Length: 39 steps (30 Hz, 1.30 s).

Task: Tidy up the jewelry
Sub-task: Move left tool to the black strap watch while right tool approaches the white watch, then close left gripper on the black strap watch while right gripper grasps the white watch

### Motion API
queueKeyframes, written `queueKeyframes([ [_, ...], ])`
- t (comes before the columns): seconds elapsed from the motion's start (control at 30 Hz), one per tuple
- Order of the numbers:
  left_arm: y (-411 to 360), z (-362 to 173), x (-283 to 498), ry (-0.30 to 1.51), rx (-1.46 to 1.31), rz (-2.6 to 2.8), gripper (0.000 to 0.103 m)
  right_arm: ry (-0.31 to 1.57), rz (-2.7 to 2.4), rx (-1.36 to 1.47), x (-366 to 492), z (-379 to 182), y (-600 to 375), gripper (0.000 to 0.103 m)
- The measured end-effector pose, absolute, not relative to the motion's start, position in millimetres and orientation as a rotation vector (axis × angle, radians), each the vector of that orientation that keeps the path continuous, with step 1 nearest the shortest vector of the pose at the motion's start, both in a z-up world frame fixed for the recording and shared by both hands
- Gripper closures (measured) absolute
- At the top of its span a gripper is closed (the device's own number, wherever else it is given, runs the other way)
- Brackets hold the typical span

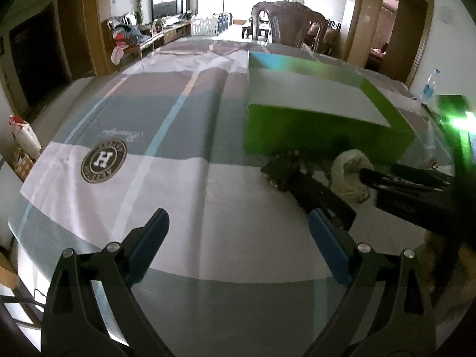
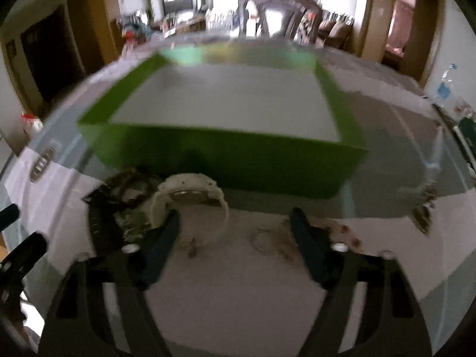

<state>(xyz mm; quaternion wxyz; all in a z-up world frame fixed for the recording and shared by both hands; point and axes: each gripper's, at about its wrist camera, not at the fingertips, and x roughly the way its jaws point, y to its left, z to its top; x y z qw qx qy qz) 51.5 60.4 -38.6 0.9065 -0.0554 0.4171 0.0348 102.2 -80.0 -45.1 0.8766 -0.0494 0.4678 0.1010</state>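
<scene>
In the left wrist view the left gripper point(image 1: 238, 226), with black arms and blue pads, hangs released at 6 o'clock, its jaws spread wide over the patterned grey, white and blue tablecloth point(image 1: 166, 184) with nothing between them. Toward 3 o'clock the black fingers of the right gripper point(image 1: 342, 192) reach in around a white watch with a round face and pale strap point(image 1: 346, 163), and a dark tangle of jewelry point(image 1: 281, 169) lies just beside it at its 9 o'clock.

In the blurred right wrist view the right gripper point(image 2: 235, 223) stands partly open, gripping nothing; its left finger point(image 2: 166, 232) is at the strap of the white watch point(image 2: 193, 196), though touch cannot be told. A thin chain necklace point(image 2: 267, 241) lies between the jaws. The dark jewelry point(image 2: 125, 199) sits at 9 o'clock.

Farther, at 12 o'clock, stands the open green rectangular box with a grey floor point(image 2: 208, 160), empty. Beyond it, a dark carved wooden chair point(image 2: 276, 12); at 2 o'clock, a clear plastic water bottle point(image 1: 430, 86).
</scene>
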Motion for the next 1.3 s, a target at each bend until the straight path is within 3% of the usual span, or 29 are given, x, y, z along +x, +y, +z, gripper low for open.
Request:
queueKeyframes([
  [0.03,62,-40,52,0.869,-0.116,0.073,0.009,0.974,0.226,-0.085,104,-46,-78,0.07],
  [0.13,64,-43,52,0.874,-0.118,0.081,0.009,0.975,0.218,-0.087,90,-43,-80,0.094],
  [0.57,23,-48,88,0.948,-0.177,-0.061,0.005,0.96,0.17,-0.007,8,-47,-139,0.095],
  [0.8,-9,-66,105,0.996,-0.019,-0.005,0.006,0.948,0.156,0.001,-3,-47,-142,0.089],
  [0.93,8,-70,97,1.022,-0.075,-0.032,0.03,0.943,0.149,0.003,9,-45,-143,0.083],
  [0.97,14,-70,94,1.02,-0.068,-0.021,0.032,0.941,0.143,0.004,9,-45,-142,0.081],
  [1.1,36,-71,84,1.004,-0.065,0.038,0.031,0.929,0.115,0.012,5,-44,-147,0.068],
  [1.27,58,-66,74,0.98,-0.11,0.05,0.018,0.911,0.104,0.053,-2,-38,-156,0.056],
  [1.3,60,-64,71,0.972,-0.108,0.049,0.016,0.905,0.108,0.061,-3,-36,-158,0.049],
])
